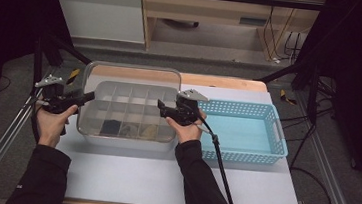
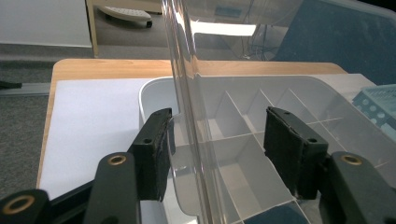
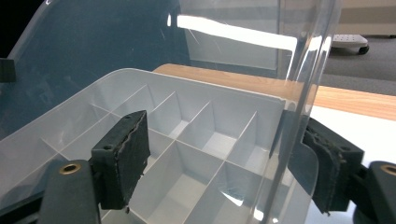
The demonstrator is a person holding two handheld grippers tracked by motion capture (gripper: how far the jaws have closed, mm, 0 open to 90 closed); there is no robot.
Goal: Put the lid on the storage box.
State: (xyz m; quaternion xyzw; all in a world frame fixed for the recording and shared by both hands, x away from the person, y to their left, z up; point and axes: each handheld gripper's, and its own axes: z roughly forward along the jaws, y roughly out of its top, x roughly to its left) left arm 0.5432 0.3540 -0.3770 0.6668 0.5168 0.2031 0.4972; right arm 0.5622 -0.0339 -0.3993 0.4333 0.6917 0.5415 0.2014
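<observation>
We saw a clear plastic compartment box (image 1: 127,119) sitting on the white mat (image 1: 161,180) of the wooden table (image 1: 221,82), just left of a light blue perforated basket (image 1: 246,131). Its transparent hinged lid (image 1: 132,74) stood raised, roughly upright behind the tray. The dividers split the tray into rows of small cells; a few cells along the near edge held dark and yellowish small items (image 1: 128,128) that we could not make out.

We found the left gripper (image 1: 81,97) at the box's left end. In the left gripper view its jaws were spread wide, straddling the lid's edge (image 2: 187,116): one pad lay right against the box's outer wall and the other hung over the compartments, clear of the lid. We saw no pinch there, so we read it as released.

The right gripper (image 1: 164,108) was at the box's right end. In the right gripper view its jaws also stood apart on either side of the lid's edge (image 3: 299,93), one pad over the cells and the other outside the tray wall. Neither pad pressed the plastic, so it too was released.
</observation>
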